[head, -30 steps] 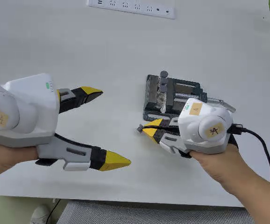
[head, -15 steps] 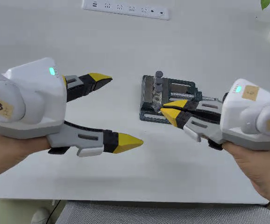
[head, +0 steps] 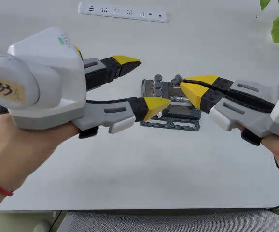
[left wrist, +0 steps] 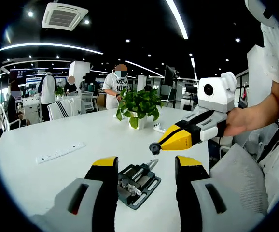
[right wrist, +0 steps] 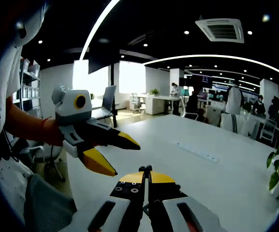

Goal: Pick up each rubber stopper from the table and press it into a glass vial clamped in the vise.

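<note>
The right gripper (head: 184, 86) has its jaws pinched together on a small dark stopper (head: 176, 79) at the very tips. In the left gripper view the stopper (left wrist: 154, 148) hangs in the air, off the table (head: 130, 164). In the head view it sits just right of a vial (head: 158, 90) standing upright in the vise (head: 171, 123) – that vial is already capped. The left gripper (head: 141, 82) is held beside the vise with its jaws spread wide and nothing between them. A power strip (head: 122, 12) lies at the far edge, well apart.
</note>
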A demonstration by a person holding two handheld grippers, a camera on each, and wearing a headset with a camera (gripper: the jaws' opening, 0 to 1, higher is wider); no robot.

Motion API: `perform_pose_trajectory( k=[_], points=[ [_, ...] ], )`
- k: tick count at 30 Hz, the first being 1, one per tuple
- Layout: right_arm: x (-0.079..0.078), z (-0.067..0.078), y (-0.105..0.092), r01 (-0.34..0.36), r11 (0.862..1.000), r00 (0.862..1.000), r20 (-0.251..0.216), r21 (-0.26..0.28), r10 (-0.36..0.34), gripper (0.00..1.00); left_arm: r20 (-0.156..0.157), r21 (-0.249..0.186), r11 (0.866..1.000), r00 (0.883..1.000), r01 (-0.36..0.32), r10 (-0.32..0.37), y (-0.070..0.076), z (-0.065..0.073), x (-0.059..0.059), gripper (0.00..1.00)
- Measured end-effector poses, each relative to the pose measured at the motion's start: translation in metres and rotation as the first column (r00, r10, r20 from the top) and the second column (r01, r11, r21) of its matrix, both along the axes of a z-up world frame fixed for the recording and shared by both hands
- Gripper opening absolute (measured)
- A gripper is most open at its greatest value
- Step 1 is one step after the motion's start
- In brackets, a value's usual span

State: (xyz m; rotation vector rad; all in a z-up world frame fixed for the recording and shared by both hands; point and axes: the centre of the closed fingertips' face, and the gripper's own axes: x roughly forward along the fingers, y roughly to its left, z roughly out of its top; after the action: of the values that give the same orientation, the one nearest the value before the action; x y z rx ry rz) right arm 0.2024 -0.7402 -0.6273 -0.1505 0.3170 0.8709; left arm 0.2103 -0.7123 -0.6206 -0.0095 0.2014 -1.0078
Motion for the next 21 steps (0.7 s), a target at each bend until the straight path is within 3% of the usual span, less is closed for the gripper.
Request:
perform_pose_trajectory(
  k=[4,8,13,21],
  points=[
    [-0.001,0.005,0.002,0.015,0.999,1.0,0.007,0.029,-0.015,0.0,-0.012,-0.046,0.999,1.0,-0.015,0.014,-0.002,0.007,0.002,0.34],
    [0.001,0.012,0.001,0.034,0.998,0.999,0.014,0.055,-0.035,0.0,-0.008,-0.062,0.998,1.0,-0.008,0.007,-0.006,0.015,-0.001,0.26],
    [0.0,0.021,0.001,0.044,0.996,0.999,0.023,0.073,-0.046,0.0,-0.03,-0.108,0.994,1.0,-0.001,-0.002,-0.01,0.023,-0.003,0.19],
    [-0.003,0.03,0.004,0.041,0.995,0.999,0.025,0.092,-0.043,0.0,-0.041,-0.138,0.99,0.999,0.008,-0.014,-0.012,0.03,-0.004,0.12]
  ],
)
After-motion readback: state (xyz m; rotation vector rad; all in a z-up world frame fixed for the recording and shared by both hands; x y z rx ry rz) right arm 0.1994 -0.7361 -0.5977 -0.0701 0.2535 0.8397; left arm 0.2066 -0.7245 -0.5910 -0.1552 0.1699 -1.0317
